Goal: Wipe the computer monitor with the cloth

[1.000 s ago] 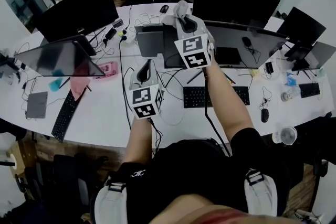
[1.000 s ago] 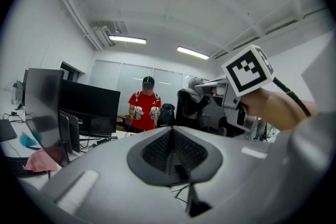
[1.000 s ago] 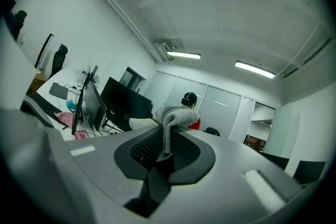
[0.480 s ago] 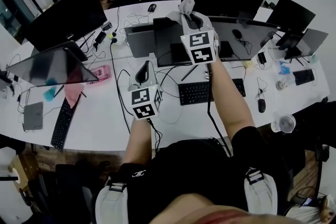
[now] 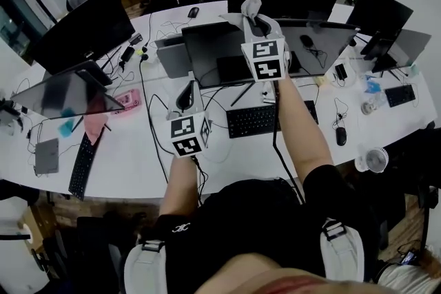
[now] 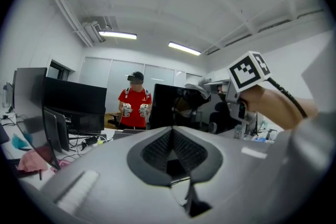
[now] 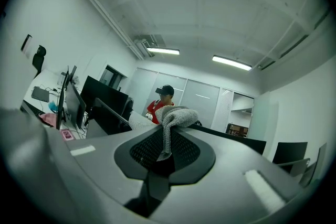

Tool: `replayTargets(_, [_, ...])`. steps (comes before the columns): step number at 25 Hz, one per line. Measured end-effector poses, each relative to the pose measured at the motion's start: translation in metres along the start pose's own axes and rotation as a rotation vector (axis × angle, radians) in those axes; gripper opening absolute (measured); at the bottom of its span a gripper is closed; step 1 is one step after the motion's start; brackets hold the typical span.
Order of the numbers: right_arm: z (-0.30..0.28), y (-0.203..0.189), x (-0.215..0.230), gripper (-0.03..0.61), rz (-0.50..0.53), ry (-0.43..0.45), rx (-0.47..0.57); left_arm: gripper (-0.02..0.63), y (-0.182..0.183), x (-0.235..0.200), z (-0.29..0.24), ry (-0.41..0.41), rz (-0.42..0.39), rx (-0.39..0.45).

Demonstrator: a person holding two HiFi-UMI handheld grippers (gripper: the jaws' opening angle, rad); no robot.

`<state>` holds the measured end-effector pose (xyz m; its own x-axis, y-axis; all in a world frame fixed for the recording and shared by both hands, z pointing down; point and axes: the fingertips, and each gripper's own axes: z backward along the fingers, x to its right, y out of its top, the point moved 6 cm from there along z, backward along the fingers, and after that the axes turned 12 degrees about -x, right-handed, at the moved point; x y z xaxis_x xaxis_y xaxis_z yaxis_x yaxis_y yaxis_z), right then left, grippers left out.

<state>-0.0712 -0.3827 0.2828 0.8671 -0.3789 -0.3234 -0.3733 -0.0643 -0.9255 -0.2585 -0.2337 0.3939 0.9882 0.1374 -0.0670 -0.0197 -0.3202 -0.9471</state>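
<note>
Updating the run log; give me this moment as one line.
right gripper: shut on cloth | cloth: near monitor top edge | left gripper: shut, empty, over desk | contact: unclear

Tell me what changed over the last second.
The right gripper, still shut on the cloth, slid rightward along the top edge of the monitor. The left gripper stayed shut and empty above the desk.

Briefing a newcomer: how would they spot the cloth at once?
On the white desk, find the wide dark monitor facing the person. Near its top edge the right gripper pinches the cloth: a pale grey knitted wad, soft amid hard dark gear.
</note>
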Motion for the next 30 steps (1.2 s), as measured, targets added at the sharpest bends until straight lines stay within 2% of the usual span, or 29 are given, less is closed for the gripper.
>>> replayTargets(16, [0.03, -0.069, 0.173, 0.029, -0.089, -0.072, -0.03, 0.051, 0.017, 0.146, -0.039, -0.013, -0.079, 0.01])
replayTargets(30, [0.054, -0.121, 0.301, 0.029, -0.094, -0.133, -0.036, 0.051, 0.005, 0.242, -0.072, 0.004, -0.073, 0.003])
